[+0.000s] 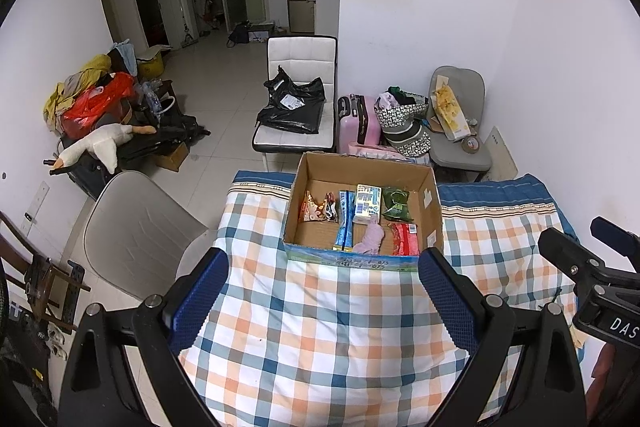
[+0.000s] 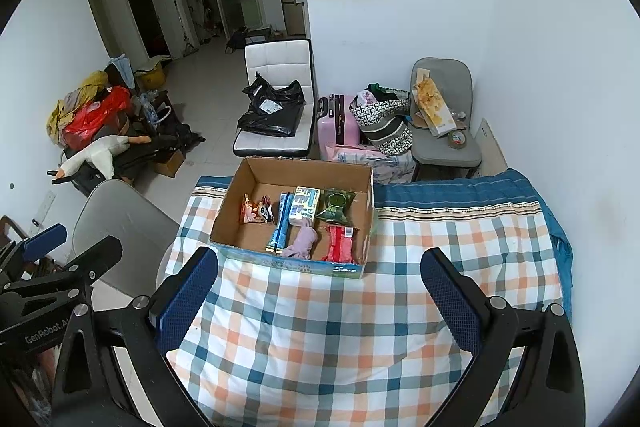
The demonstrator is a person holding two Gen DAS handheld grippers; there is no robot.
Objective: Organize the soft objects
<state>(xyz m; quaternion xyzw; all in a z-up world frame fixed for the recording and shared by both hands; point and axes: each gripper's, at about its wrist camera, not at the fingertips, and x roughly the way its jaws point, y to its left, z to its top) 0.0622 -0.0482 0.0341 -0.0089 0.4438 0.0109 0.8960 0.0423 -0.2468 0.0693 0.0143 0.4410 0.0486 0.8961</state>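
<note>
Left wrist view: both our grippers, left gripper and right gripper, gape empty; the cardboard box lies straight ahead of the left, nearer than the right.

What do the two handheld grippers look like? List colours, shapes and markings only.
Left gripper: black angular frame with silver screw heads, two flat fingers faced with blue textured pads. Right gripper: the same build. The right wrist view shows white "GenRobot.AI" lettering on the left body; the left wrist view shows "DAS" on the right one.
</note>
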